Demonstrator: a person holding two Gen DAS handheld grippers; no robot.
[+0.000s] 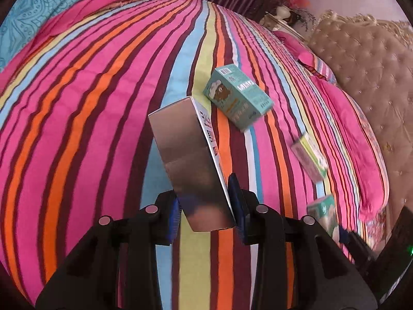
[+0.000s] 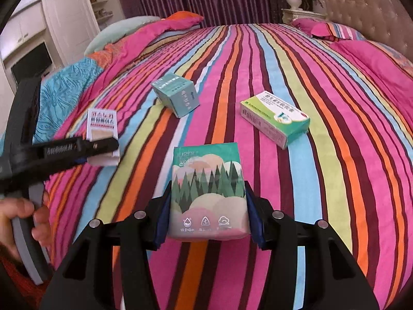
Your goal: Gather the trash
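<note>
Clamped in my right gripper [image 2: 206, 219] is the tissue pack [image 2: 208, 193]; my left gripper [image 1: 206, 211] grips the silver box [image 1: 188, 165]. At 12 and 1 o'clock, 2 boxes: teal box [image 2: 176, 94], green box [image 2: 275, 118] on the bedspread [image 2: 335, 155].

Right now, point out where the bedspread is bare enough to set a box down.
Bare stripes lie left of the teal box toward the blue quilt, and beyond it up to the pink pillows. It is crowded between the teal box and green-white box.
</note>
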